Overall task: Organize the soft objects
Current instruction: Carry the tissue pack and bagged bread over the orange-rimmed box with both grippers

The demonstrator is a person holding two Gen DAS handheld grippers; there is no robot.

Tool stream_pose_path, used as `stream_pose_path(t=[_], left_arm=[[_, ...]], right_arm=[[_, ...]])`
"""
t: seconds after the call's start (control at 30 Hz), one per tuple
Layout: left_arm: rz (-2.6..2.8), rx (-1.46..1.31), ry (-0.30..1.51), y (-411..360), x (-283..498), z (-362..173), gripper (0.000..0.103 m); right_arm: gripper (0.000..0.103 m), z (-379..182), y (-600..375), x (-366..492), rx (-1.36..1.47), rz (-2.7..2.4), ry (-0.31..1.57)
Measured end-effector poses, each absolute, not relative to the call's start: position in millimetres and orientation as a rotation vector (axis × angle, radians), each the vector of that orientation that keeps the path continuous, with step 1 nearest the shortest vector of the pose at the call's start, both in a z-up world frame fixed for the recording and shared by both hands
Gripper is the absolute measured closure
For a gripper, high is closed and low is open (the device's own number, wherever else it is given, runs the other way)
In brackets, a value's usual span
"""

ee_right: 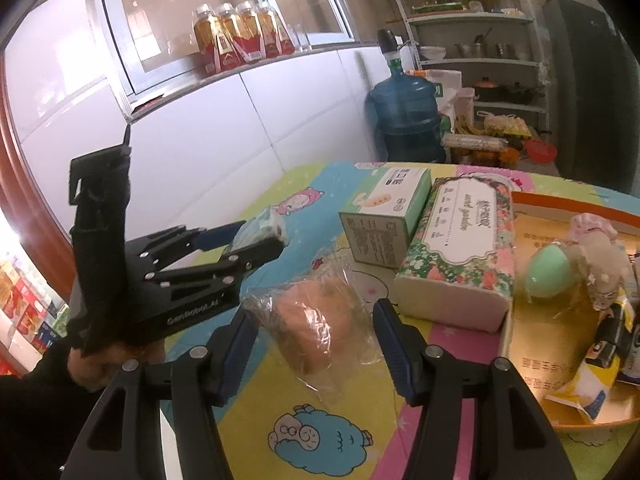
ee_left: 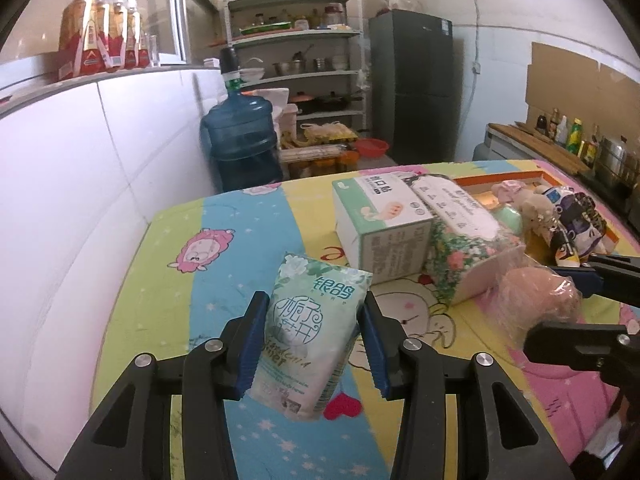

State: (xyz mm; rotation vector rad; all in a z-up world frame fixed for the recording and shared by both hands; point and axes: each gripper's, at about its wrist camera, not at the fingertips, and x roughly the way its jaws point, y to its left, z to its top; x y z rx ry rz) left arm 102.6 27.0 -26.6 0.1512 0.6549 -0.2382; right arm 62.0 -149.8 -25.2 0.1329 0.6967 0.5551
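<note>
My left gripper (ee_left: pixel 314 344) is shut on a green tissue pack (ee_left: pixel 310 332) and holds it above the cartoon-print table cover (ee_left: pixel 168 304). In the right wrist view the left gripper (ee_right: pixel 256 236) shows at the left with the pack (ee_right: pixel 260 228) between its fingers. My right gripper (ee_right: pixel 316 344) is open around a peach soft item in clear plastic wrap (ee_right: pixel 316 328); whether the pads touch it I cannot tell. That item (ee_left: pixel 536 304) also shows in the left wrist view, with the right gripper's fingers (ee_left: pixel 580 344) beside it.
A white-green box (ee_right: pixel 384 216) and a floral tissue pack (ee_right: pixel 460 248) lie side by side. An orange-rimmed tray (ee_right: pixel 532 344) at right holds a mint egg shape (ee_right: pixel 550 272), a plush toy and small packs. A water jug (ee_left: pixel 240 136), shelves and a fridge stand behind.
</note>
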Motion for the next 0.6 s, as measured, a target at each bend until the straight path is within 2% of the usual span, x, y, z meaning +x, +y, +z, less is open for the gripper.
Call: stream_pose_path(t=[0.6], left_arm=[[-0.255, 0.038, 0.636, -23.3, 73.3, -8.5, 0.057]], right_arm=[[0.044, -13.4, -208.5, 38.0, 0.177, 0.477, 0.606]])
